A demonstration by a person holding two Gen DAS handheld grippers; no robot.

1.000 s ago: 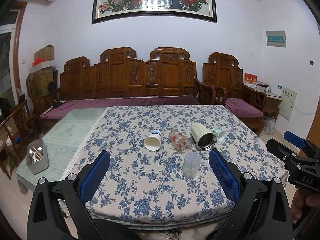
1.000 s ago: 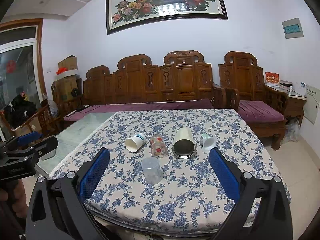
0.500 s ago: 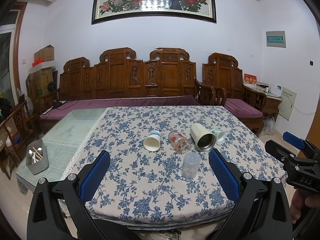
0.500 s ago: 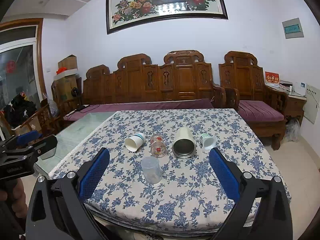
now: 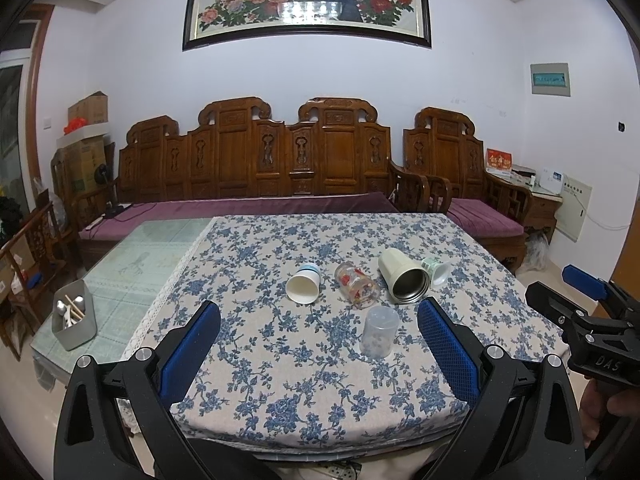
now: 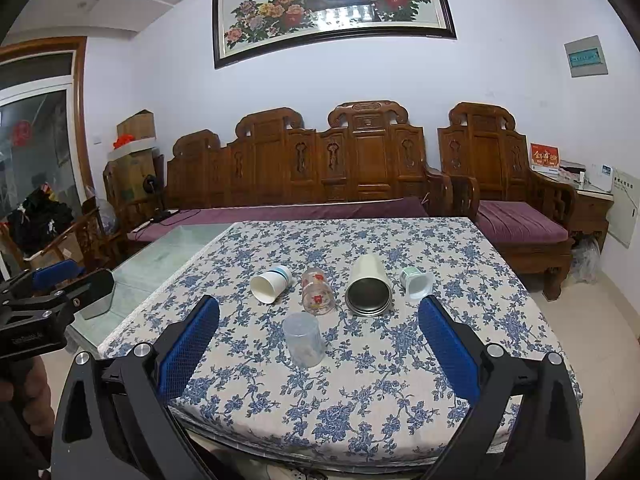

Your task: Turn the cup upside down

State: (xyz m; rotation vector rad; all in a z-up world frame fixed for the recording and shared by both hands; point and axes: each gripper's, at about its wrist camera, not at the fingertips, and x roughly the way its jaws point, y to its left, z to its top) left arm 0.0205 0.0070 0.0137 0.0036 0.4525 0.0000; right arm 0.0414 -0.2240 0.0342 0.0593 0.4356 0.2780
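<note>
A clear plastic cup (image 5: 378,331) (image 6: 303,339) stands upside down near the front of the floral tablecloth. Behind it several cups lie on their sides: a white paper cup (image 5: 304,289) (image 6: 270,283), a printed glass (image 5: 357,285) (image 6: 317,291), a cream steel-lined tumbler (image 5: 404,276) (image 6: 368,286) and a small green-banded cup (image 5: 435,269) (image 6: 417,283). My left gripper (image 5: 319,334) is open and empty, held before the table's front edge. My right gripper (image 6: 319,336) is open and empty too, also short of the cups.
The table (image 5: 248,248) has a bare glass part on the left with a grey utensil bin (image 5: 74,322). A carved wooden sofa (image 5: 288,168) stands behind. The other gripper shows at each view's edge (image 5: 592,320) (image 6: 44,304).
Both views have shifted only slightly; the cups have not moved and both grippers stay open.
</note>
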